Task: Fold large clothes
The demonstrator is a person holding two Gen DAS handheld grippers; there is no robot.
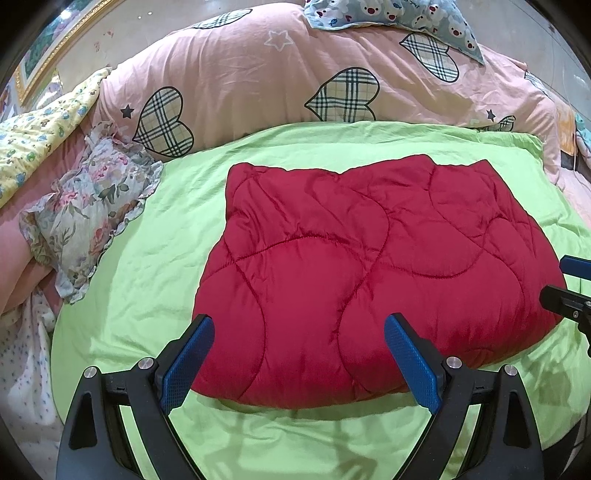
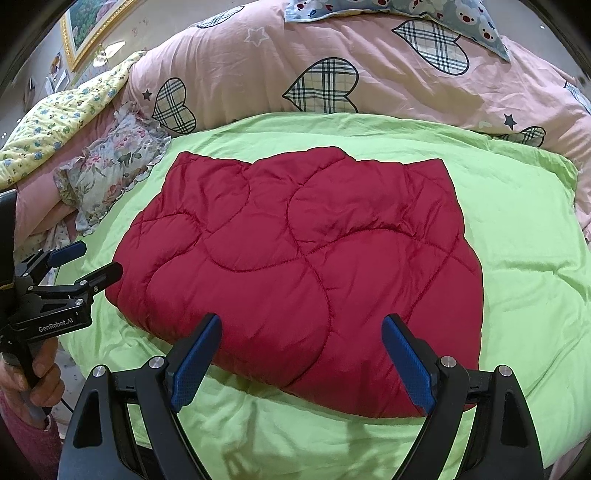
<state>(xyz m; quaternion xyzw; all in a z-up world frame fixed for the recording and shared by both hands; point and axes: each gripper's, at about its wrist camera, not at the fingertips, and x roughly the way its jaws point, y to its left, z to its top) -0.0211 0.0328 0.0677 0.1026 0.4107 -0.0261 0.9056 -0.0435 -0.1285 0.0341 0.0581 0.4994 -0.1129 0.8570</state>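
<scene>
One big bed fills the room, and at its far side lies a puffy pink quilt (image 1: 258,74) with checked hearts, bunched up out of the way so there is room to work. In front of it a green sheet (image 1: 147,258) is spread flat, which I think is there to give a smooth, clean place for folding. In the middle of the green sheet sits the red padded coat (image 1: 351,258), and it looks already folded into a fat square bundle with its edges tucked in, so it holds its shape without help. I would guess the folding is nearly done or finished. Off to the left side a flowery pillow (image 1: 92,214) and a yellow blanket (image 1: 44,125) are pushed aside, and a blue bear cloth (image 1: 399,14) rests on top of the pink quilt. The person holds two tongs over the near edge of the coat. The left gripper (image 1: 299,358) has its blue pads spread wide apart with nothing between them. The right gripper (image 2: 301,354) is spread wide too and grips nothing. Both hang above the near side of the bundle, one beside the other, maybe to check it or to press it flat. A hand (image 2: 40,380) wraps the handle of the left tongs.
</scene>
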